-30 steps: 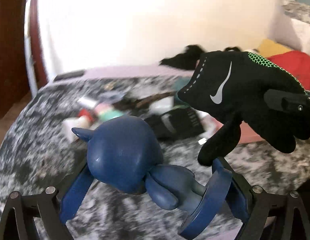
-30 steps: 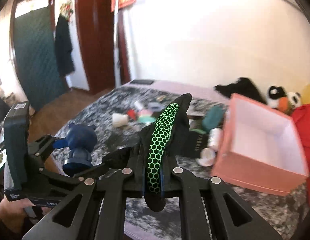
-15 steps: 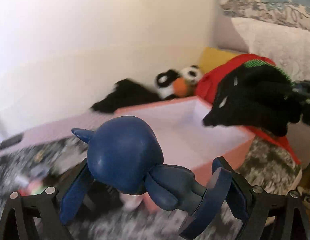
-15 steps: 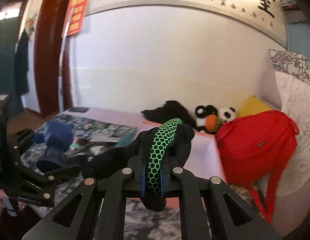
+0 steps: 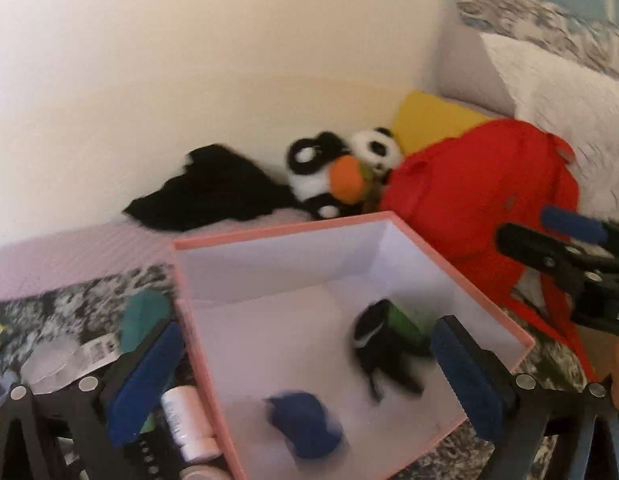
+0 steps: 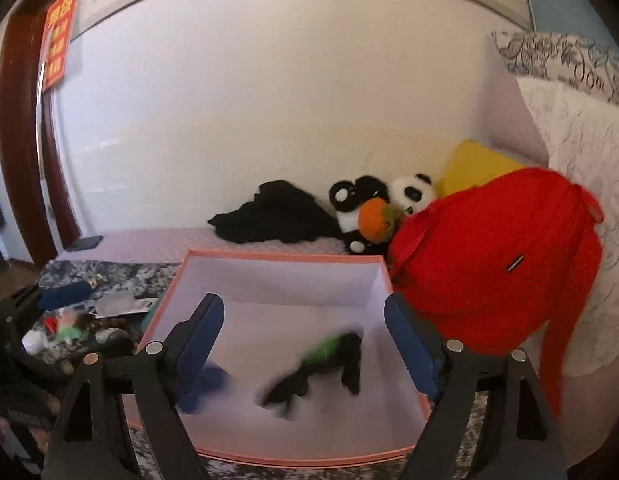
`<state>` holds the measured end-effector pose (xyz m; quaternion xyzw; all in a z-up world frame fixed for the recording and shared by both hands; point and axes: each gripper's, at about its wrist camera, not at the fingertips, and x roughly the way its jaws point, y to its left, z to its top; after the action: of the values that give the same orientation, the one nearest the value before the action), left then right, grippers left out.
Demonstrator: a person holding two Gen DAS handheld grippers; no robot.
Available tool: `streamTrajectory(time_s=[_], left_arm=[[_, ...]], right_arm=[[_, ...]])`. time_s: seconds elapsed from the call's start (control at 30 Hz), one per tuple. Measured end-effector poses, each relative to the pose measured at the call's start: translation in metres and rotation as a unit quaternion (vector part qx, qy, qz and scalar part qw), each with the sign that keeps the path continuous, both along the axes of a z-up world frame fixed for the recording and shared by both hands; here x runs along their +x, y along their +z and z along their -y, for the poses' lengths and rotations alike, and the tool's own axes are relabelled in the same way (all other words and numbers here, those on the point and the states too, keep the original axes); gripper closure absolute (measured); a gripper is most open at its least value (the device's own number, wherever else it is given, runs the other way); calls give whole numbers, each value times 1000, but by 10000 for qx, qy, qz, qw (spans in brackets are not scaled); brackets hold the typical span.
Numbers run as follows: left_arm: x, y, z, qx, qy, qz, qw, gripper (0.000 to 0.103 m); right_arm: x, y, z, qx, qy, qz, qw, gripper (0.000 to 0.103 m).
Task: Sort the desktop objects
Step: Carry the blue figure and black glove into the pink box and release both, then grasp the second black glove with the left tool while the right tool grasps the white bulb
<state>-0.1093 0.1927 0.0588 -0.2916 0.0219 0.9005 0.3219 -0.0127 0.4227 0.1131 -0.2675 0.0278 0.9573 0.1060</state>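
Observation:
A pink box (image 5: 277, 236) with a white inside stands on the patterned bedcover. Inside it, both blurred in motion, are a dark blue figurine (image 5: 305, 424) and a black glove with a green patch (image 5: 381, 336). My left gripper (image 5: 305, 364) hangs over the box, its jaws opening, with nothing pressed between the blue pads. My right gripper (image 6: 305, 340) is also above the box (image 6: 285, 255), jaws opening wide; the glove (image 6: 329, 360) lies loose below them. The figurine (image 6: 209, 380) shows partly behind the right gripper's left finger.
A red backpack (image 6: 493, 256) leans against the box's right side. Panda plush toys (image 6: 373, 208), a black cloth (image 6: 273, 212) and a yellow cushion (image 6: 473, 164) lie behind it by the wall. Bottles (image 5: 185, 420) and small clutter lie left of the box.
Both grippers swung right from the cluttered area to above the pink box. The left let go of the blue figurine and the right let go of the glove; both now lie in the box.

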Motion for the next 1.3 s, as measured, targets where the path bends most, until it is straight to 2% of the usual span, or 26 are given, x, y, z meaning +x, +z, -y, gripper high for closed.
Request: streamTrajectory(time_s=[0.13, 0.23, 0.4, 0.47, 0.57, 0.73, 0.83, 0.93, 1.03, 1.07, 1.1, 1.17, 1.3], left_arm=[[-5, -8, 48, 57, 458, 151, 9988, 1], [5, -26, 94, -108, 789, 252, 9965, 1], [22, -91, 166, -603, 1242, 638, 9884, 1], [25, -119, 184, -733, 1256, 868, 9856, 1], [16, -151, 194, -929, 1105, 1183, 9824, 1], [-11, -179, 178, -961, 818, 1385, 9823, 1], [-37, -195, 163, -1146, 777, 1436, 9799, 1], [-55, -202, 149, -1453, 887, 1325, 9765, 1], [-63, -206, 145, -1523, 850, 1525, 9728, 28], [-62, -201, 151, -1429, 954, 1536, 9731, 68], [-61, -196, 158, -1298, 1055, 1588, 9730, 89], [-55, -191, 180, -992, 1296, 1753, 9709, 89], [-21, -185, 226, -926, 1852, 1807, 9615, 90]], right_arm=[[5, -6, 19, -245, 225, -14, 9994, 17], [9, -11, 53, -354, 570, 1, 9977, 17], [1, -32, 125, -597, 1296, 295, 9893, 17], [-6, -48, 154, -682, 1547, 495, 9844, 17], [-18, -74, 195, -829, 1904, 862, 9744, 17], [-33, -111, 233, -1192, 2201, 1338, 9589, 18], [-35, -121, 236, -1347, 2206, 1432, 9553, 18], [-35, -125, 234, -1272, 2152, 1476, 9569, 18], [-39, -129, 231, -1182, 2082, 1515, 9590, 18], [-41, -130, 230, -1153, 2068, 1519, 9596, 18], [-43, -130, 230, -1120, 2064, 1518, 9601, 20], [-49, -131, 233, -1059, 2087, 1536, 9600, 22], [-67, -137, 264, -1016, 2363, 1616, 9527, 26]])
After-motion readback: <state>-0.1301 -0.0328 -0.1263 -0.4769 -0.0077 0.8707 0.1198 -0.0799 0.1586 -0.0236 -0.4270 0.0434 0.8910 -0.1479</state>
